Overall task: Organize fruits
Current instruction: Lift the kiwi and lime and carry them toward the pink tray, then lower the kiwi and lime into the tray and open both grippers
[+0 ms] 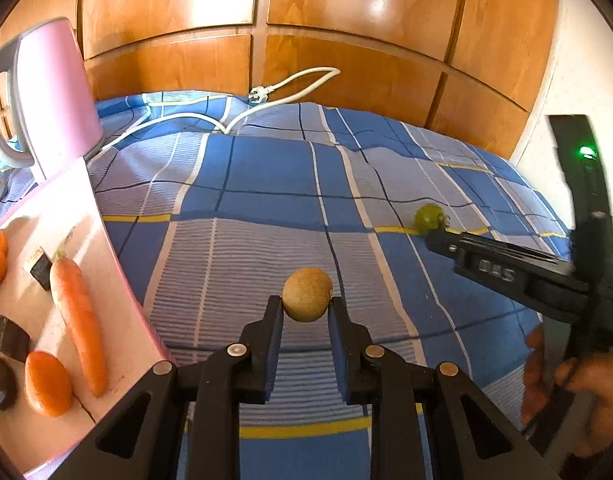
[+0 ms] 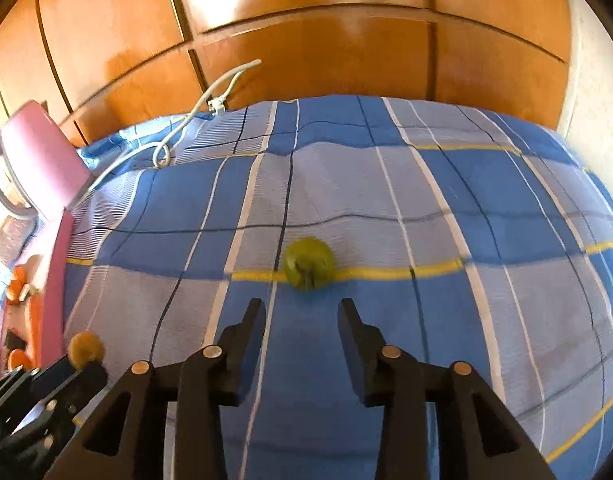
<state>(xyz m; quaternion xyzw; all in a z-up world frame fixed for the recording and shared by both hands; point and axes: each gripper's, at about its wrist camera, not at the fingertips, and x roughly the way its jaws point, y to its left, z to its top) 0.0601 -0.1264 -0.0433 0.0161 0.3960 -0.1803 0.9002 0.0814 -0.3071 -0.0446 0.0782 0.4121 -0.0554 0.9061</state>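
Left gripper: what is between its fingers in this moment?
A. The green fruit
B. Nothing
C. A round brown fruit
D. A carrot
C: in the left wrist view the left gripper is closed on the round brown fruit, while the green fruit lies apart on the checked cloth.

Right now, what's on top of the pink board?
The pink board holds a carrot, orange fruits and dark brown pieces. Its left end is cut off from view.
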